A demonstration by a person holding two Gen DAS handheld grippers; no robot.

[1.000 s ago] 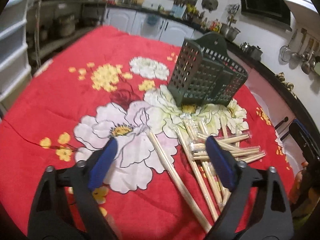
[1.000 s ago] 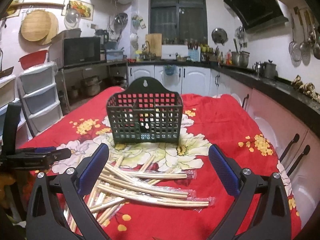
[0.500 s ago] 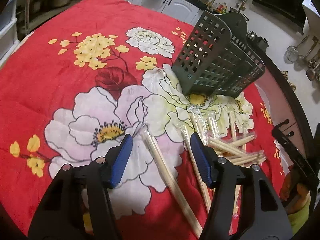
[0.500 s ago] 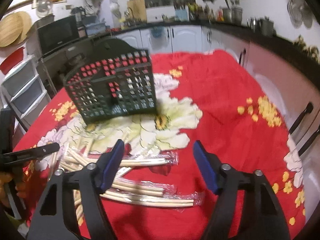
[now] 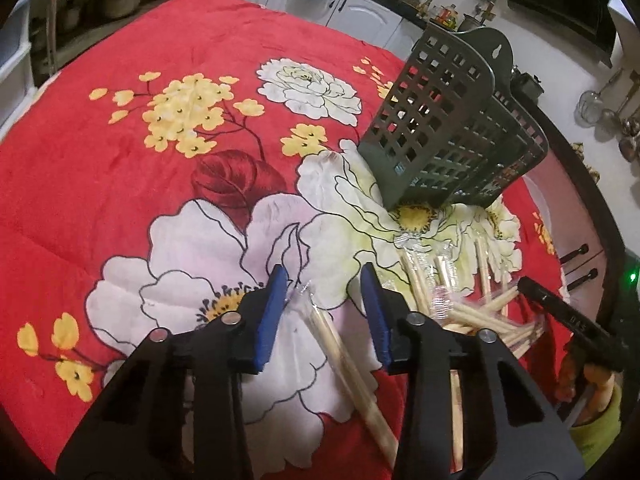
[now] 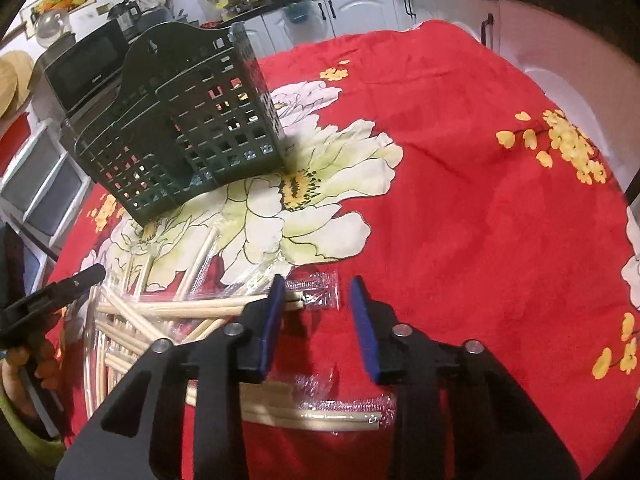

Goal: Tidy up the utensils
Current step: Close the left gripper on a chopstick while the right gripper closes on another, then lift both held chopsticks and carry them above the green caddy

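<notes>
The left tool [image 5: 326, 276] pointed down at the red floral cloth [image 5: 120, 168] covering the worktop, its blue pads [image 5: 272, 316] closing. A single wrapped pair of chopsticks [image 5: 344, 364] lay between them, its clear wrapper tip just beside the left pad; the pads did not yet press on it, so the tool was still spread. Only this view showed that lone pair, lying apart from the main heap of wrapped chopsticks [image 5: 472, 300] to its right. It also showed the dark green slotted utensil holder [image 5: 452, 136] standing upright on a white flower beyond the heap, seen from its end and side, and a black part of the right tool [image 5: 568, 320] at the right edge.

The right wrist view showed the same holder [image 6: 180, 128] from its other side, with its inner dividers visible and no chopsticks seen inside. The right tool [image 6: 318, 284] was closing too, over the near end of the heap [image 6: 160, 316]; the ends of one wrapped pair [image 6: 294, 300] reached just past its left pad, with the crumpled wrapper lying in the gap. Whether the pad touched them I could not tell. Another wrapped pair [image 6: 312, 416] lay crosswise under the tool's body. The left tool's black tip [image 6: 76, 284] showed at the left edge, with a hand [image 6: 24, 360] behind it.
</notes>
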